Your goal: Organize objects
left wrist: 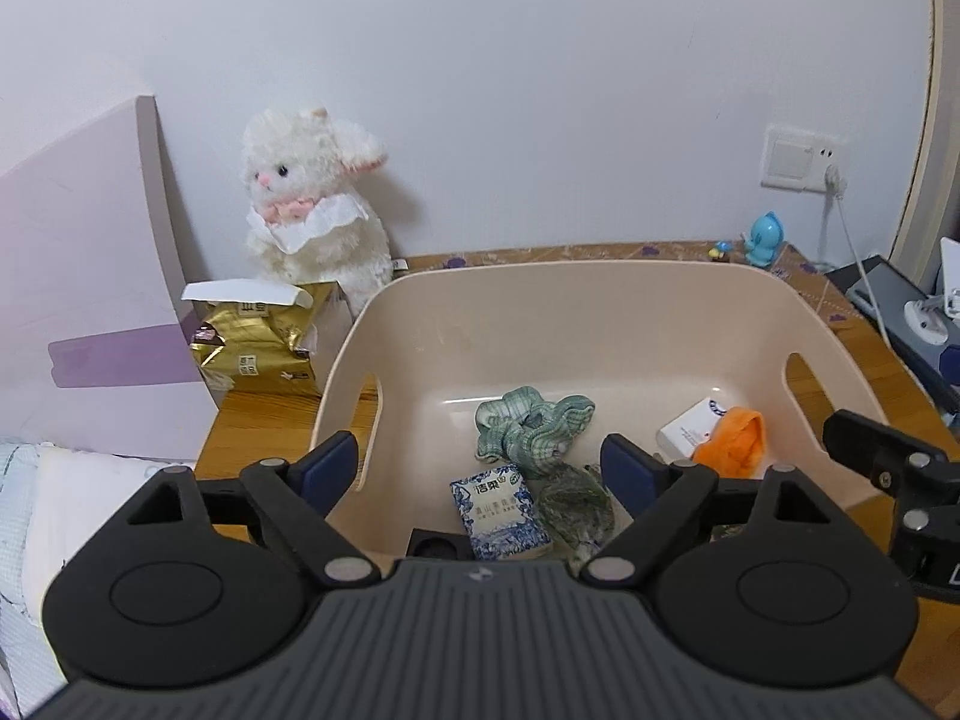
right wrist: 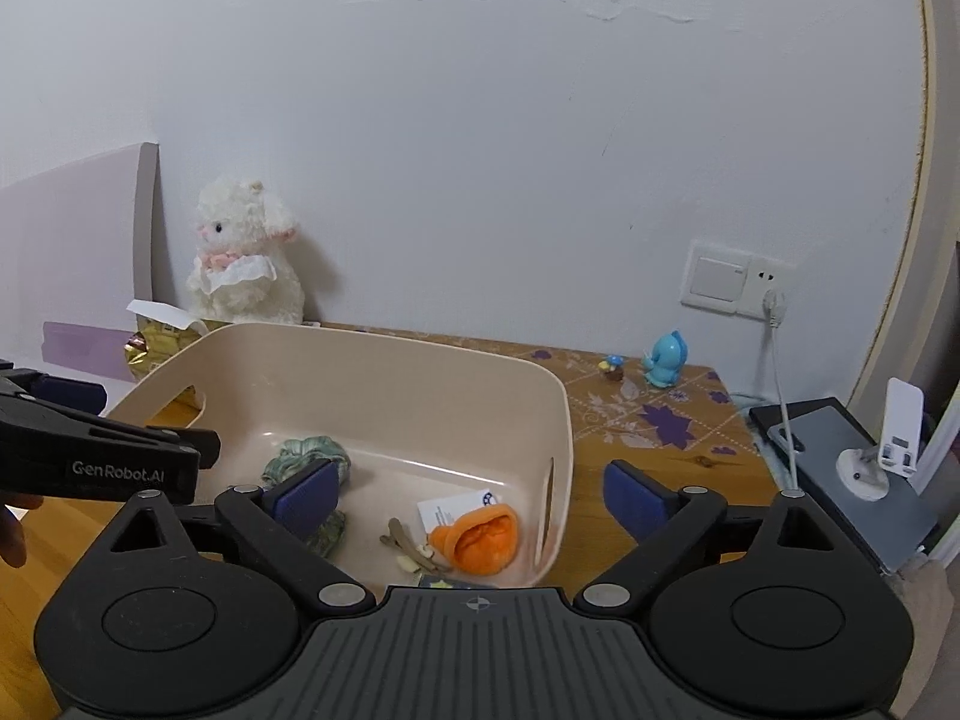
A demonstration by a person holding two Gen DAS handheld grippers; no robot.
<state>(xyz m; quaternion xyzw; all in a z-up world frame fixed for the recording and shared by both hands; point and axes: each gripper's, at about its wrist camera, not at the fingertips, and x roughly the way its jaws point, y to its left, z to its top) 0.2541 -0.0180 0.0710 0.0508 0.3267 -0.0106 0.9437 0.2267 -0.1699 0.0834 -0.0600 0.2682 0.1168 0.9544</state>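
The beige plastic bin (left wrist: 600, 300) stands on the wooden table (right wrist: 672, 468), close to the table's rear edge and toward its left end. Inside the bin, on its floor:
- a green checked cloth (left wrist: 531, 429), bunched, near the middle;
- a blue-and-white patterned packet (left wrist: 501, 510), at the near wall;
- a crumpled greenish wrapper (left wrist: 576, 510), just beside the packet;
- an orange fabric piece (right wrist: 483, 540), at the near right corner, touching a white card (right wrist: 453, 507);
- small pale sticks (right wrist: 408, 546), just beside the orange piece.

The left gripper (left wrist: 480, 471) hangs over the near wall of the bin, its blue pads (left wrist: 327, 468) spread wide, nothing between them. The right gripper (right wrist: 474, 495) is over the bin's near right corner, pads likewise spread and empty; one pad lies inside the bin's outline, the other outside its right wall.

Outside the bin, a gold foil pack (left wrist: 261, 348) with a white flap sits at the table's left edge, beside the bin's left handle slot. A white plush lamb (left wrist: 312, 204) sits upright in the rear left corner against the wall. A blue figurine (right wrist: 666, 360) and a smaller toy (right wrist: 613, 367) stand near the rear right corner. A wall socket (right wrist: 738, 279) with a plugged white cable is above that corner.
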